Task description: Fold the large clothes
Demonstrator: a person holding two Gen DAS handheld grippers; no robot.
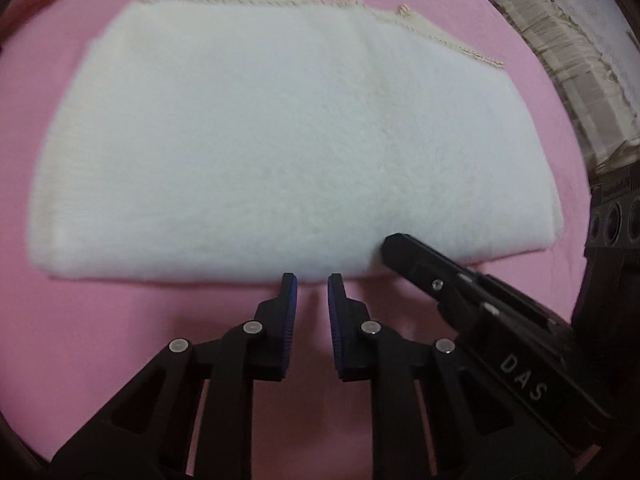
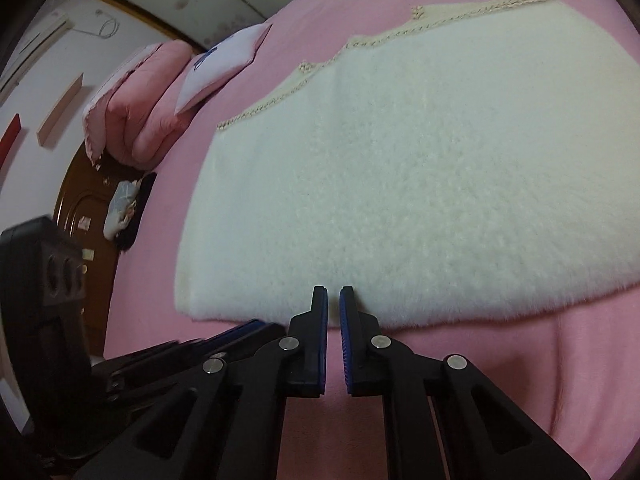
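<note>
A white fluffy garment (image 1: 248, 148) lies folded flat on the pink bed sheet (image 1: 100, 340), its cream knitted trim along the far edge. It also shows in the right wrist view (image 2: 420, 184). My left gripper (image 1: 312, 280) is open by a narrow gap and empty, with its tips at the garment's near edge. My right gripper (image 2: 333, 294) is open by a narrow gap and empty, its tips just over the near edge. In the left wrist view the right gripper's fingers (image 1: 404, 252) rest on the garment's near right corner.
Pink quilt (image 2: 136, 120) and a white pillow (image 2: 224, 64) lie at the bed's far left. A brown wooden door (image 2: 80, 216) stands beyond the bed edge. A stack of paper-like bundles (image 1: 568, 60) sits off the bed to the right.
</note>
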